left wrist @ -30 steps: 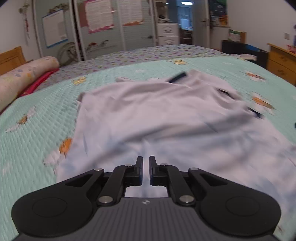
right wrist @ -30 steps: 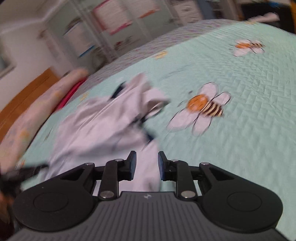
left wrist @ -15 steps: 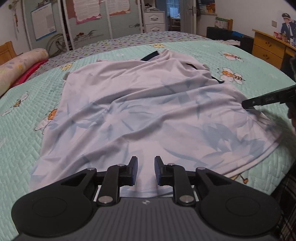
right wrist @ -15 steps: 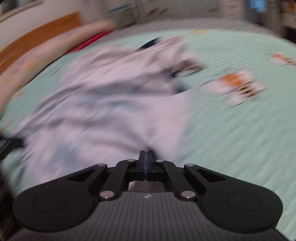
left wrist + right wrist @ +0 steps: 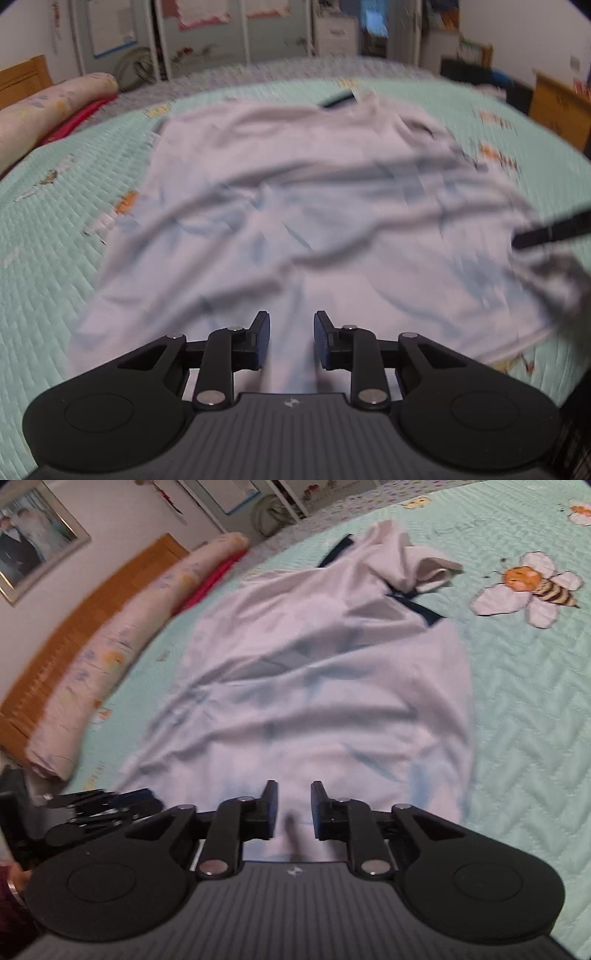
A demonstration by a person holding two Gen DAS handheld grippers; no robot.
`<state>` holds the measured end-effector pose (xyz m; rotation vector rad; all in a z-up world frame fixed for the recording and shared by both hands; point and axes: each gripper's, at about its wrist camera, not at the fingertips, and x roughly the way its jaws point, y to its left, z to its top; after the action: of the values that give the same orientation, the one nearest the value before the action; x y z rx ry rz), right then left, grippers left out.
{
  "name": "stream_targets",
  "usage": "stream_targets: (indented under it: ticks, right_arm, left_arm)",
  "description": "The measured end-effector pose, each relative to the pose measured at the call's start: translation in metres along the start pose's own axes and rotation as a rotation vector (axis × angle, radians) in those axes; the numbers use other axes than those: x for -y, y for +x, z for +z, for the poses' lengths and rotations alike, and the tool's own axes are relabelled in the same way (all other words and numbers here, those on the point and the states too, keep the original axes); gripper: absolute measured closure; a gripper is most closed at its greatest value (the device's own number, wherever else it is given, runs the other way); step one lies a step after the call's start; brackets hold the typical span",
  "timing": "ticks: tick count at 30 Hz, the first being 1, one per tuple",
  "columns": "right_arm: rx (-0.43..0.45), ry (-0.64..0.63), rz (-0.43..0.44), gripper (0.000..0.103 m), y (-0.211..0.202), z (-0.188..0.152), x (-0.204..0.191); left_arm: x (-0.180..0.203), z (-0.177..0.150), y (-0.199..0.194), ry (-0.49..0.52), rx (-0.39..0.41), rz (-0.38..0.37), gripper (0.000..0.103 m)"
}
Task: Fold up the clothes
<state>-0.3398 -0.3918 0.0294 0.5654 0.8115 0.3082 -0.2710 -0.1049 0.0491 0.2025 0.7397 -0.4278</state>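
Observation:
A pale lilac shirt (image 5: 295,206) with faint blue leaf print and dark navy trim lies spread on the bed, collar end far, hem near. My left gripper (image 5: 291,334) is open over the near hem, cloth showing between its fingers. In the right wrist view the same shirt (image 5: 314,686) lies lengthwise, one sleeve bunched at the far right. My right gripper (image 5: 293,805) is open above the hem edge. The right gripper's dark tip (image 5: 546,232) shows at the right edge of the left wrist view, and the left gripper (image 5: 99,808) shows at the lower left of the right one.
The mint quilted bedspread (image 5: 517,701) carries bee and flower patches (image 5: 528,587). A long floral bolster (image 5: 99,672) and wooden headboard (image 5: 74,620) run along the left. Wardrobe doors (image 5: 207,37) and a wooden dresser (image 5: 557,107) stand beyond the bed.
My right gripper went from shut to open and now sits steady over the hem. My left gripper opened wider. The shirt lies flatter and more spread out than a second ago.

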Motion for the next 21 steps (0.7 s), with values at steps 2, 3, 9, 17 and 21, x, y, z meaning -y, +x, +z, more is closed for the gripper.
stream_targets:
  ticks: [2, 3, 9, 17, 21]
  right_arm:
    - [-0.01, 0.01, 0.009, 0.083, 0.003, -0.001, -0.002]
    - [-0.013, 0.02, -0.001, 0.083, 0.005, -0.002, -0.002]
    - [-0.021, 0.069, -0.013, 0.082, 0.012, -0.01, -0.002]
    - [-0.035, 0.115, -0.025, 0.083, 0.017, -0.014, 0.001]
    - [-0.036, 0.111, -0.026, 0.083, 0.014, -0.016, -0.001]
  left_arm:
    - [-0.014, 0.007, -0.004, -0.046, 0.037, -0.004, 0.075]
    - [-0.025, 0.013, -0.002, -0.09, 0.043, -0.001, 0.075]
    - [-0.083, 0.031, 0.043, -0.238, -0.049, -0.052, 0.077]
    - [-0.133, 0.05, 0.077, -0.28, -0.062, 0.045, 0.103]
    - [-0.137, 0.033, 0.045, -0.312, -0.036, 0.075, 0.101]
